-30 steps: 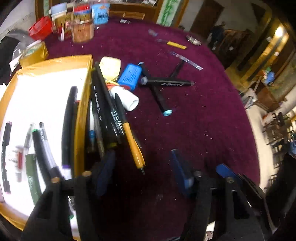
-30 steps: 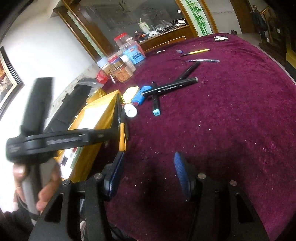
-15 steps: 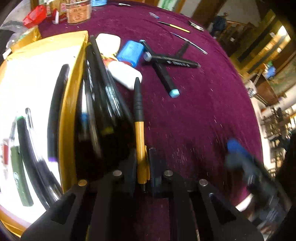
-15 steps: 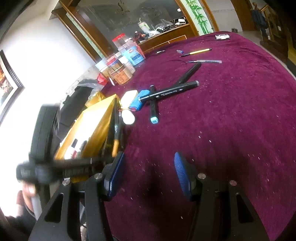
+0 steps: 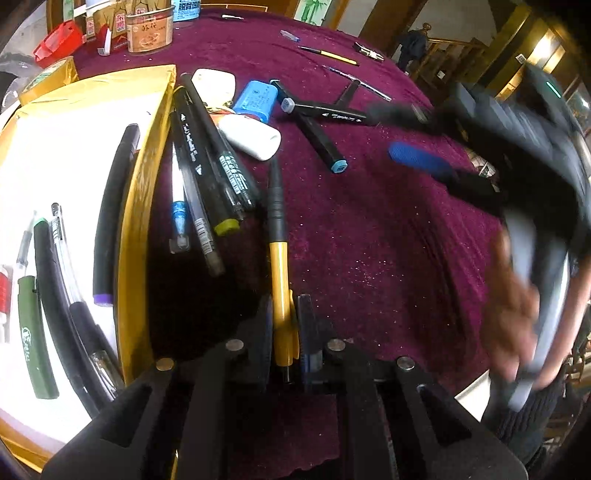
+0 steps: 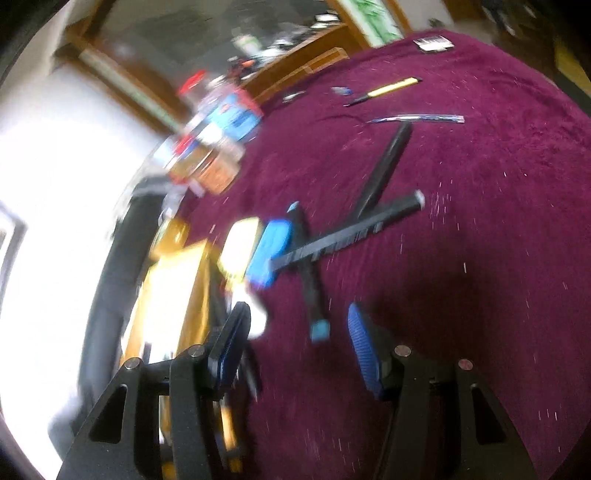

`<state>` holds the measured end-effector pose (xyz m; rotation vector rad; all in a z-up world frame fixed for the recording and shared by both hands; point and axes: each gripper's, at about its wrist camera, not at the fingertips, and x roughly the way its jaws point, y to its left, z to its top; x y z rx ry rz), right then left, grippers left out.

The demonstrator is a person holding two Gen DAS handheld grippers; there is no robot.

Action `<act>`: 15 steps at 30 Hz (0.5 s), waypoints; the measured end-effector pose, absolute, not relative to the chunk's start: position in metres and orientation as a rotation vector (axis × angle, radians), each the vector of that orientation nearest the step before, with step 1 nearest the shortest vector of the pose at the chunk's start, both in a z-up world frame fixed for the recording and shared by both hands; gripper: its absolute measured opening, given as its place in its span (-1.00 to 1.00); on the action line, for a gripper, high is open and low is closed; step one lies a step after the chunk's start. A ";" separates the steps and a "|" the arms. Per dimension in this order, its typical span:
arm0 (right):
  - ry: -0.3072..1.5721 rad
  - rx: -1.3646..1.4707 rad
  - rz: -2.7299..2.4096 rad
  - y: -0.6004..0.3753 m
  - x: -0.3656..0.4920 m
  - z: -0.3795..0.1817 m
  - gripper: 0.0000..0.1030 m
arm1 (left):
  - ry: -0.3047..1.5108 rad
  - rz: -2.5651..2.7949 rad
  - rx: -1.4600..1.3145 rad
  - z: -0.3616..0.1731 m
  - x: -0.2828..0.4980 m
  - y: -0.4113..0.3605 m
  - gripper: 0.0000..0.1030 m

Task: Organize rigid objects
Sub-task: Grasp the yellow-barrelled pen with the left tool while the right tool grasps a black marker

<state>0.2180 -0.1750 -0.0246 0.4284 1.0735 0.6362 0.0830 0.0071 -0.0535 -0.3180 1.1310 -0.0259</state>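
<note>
Left claw point(image 5: 284, 332) is closed on the yellow-and-black pen point(image 5: 277, 243): pads pinch the yellow barrel near its tip, black end pointing away over the maroon counter point(image 5: 369, 240). The pen runs roughly parallel to the gold tray point(image 5: 136, 206), a little to its right.

Right claw point(image 6: 299, 339) is wide open, nothing between the pads (its view is badly motion-blurred). It hangs over the counter near the crossed black markers point(image 6: 347, 232); the cyan-tipped marker point(image 6: 314, 295) ends just ahead of the gap. In the left view the right claw shows as a blur at the right edge, with the person's hand point(image 5: 517, 314) on its handle.

Loose items beside the tray's right wall: a bundle of dark pens point(image 5: 207, 170) lying against the wall, a white eraser point(image 5: 251, 136), a blue box point(image 5: 256, 96) and a pale yellow block point(image 5: 214, 81) further back.

Inside the tray on the white liner: a black marker with a purple end point(image 5: 110, 206), a green pen point(image 5: 33, 332) and several more pens.

Far side of the counter: a yellow pencil point(image 5: 332, 55) and jars point(image 5: 147, 26).
</note>
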 end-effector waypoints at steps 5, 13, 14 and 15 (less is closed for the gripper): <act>1.187 0.517 0.475 -0.157 0.273 -0.044 -0.05 | 1.072 -0.022 -0.321 -0.042 0.068 0.008 -0.81; 1.196 0.523 0.305 -0.146 0.288 -0.051 -0.38 | 1.036 -0.042 -0.338 -0.030 0.046 0.016 -0.81; 1.197 0.527 0.308 -0.148 0.287 -0.052 -0.45 | 1.031 -0.045 -0.337 -0.029 0.043 0.016 -0.81; 1.203 0.532 0.312 -0.152 0.287 -0.053 -0.57 | 1.025 -0.047 -0.341 -0.027 0.040 0.017 -0.81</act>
